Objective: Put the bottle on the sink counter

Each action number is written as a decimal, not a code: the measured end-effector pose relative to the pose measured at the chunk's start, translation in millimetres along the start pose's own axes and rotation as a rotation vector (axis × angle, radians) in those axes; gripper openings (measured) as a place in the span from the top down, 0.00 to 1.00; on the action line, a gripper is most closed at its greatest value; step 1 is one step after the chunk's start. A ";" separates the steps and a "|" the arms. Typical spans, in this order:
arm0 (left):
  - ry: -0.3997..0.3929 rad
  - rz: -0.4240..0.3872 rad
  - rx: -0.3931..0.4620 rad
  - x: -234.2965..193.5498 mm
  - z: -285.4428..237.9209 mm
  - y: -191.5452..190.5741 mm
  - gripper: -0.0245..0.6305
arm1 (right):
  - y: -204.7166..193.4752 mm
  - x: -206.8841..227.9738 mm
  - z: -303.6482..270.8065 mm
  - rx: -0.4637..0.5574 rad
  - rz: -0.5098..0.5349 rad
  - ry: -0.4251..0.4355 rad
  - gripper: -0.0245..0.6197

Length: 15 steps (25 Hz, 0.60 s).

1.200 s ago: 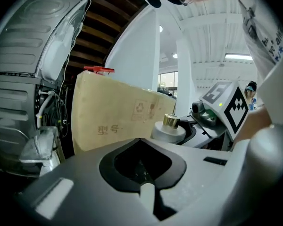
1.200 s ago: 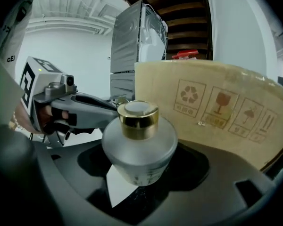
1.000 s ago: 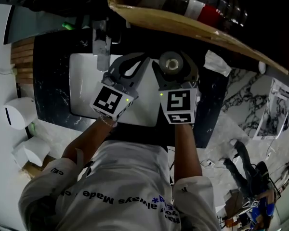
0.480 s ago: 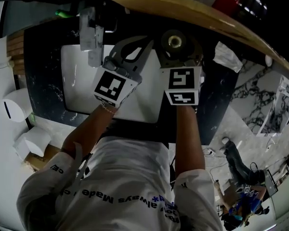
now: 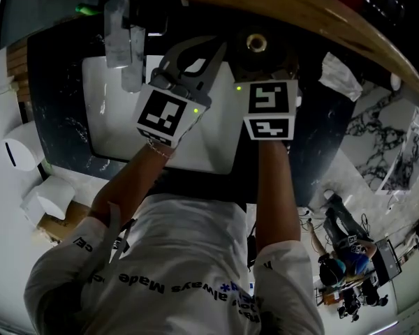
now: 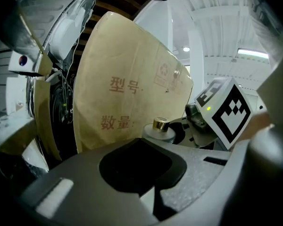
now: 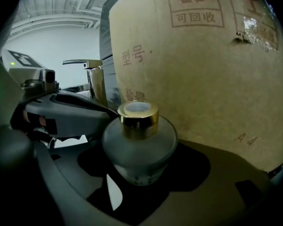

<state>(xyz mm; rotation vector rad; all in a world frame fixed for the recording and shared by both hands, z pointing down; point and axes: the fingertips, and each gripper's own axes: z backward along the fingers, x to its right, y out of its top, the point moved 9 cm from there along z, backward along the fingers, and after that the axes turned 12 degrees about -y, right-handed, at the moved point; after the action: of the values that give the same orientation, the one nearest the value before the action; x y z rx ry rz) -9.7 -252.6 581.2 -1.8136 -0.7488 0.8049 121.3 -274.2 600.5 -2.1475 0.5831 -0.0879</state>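
A squat frosted-glass bottle (image 7: 139, 145) with a gold cap stands upright between the jaws of my right gripper (image 7: 141, 185), which is shut on its body. In the head view the bottle (image 5: 255, 45) is held over the dark counter (image 5: 314, 135), just right of the white sink basin (image 5: 112, 117). My left gripper (image 5: 188, 54) hovers over the basin close beside the right gripper (image 5: 257, 56), its jaws shut on nothing. The left gripper view also shows the bottle (image 6: 159, 128) just past my left gripper (image 6: 146, 173).
A large cardboard box (image 5: 321, 19) stands along the back of the counter, right behind the bottle. A chrome faucet (image 5: 122, 40) rises at the basin's far left. A crumpled white piece (image 5: 335, 75) lies on the counter at right. A white dispenser (image 5: 21, 162) hangs at far left.
Both grippers have moved forward toward the cardboard box, the bottle going along in the right one. Neither grip has changed.
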 end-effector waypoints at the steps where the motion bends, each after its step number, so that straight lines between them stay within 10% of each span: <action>1: 0.000 0.000 -0.003 0.4 0.0 -1.0 0.96 | -0.4 -0.3 -1.0 -0.002 -0.001 0.002 0.44; 15: 0.014 0.031 -0.013 3.3 0.6 -4.2 0.96 | -5.3 1.0 -5.7 0.000 -0.040 0.018 0.44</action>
<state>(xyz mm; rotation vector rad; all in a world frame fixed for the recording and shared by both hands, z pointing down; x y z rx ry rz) -8.7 -248.3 584.3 -1.8443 -0.7196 0.8079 122.7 -276.2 607.9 -2.1611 0.5503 -0.1289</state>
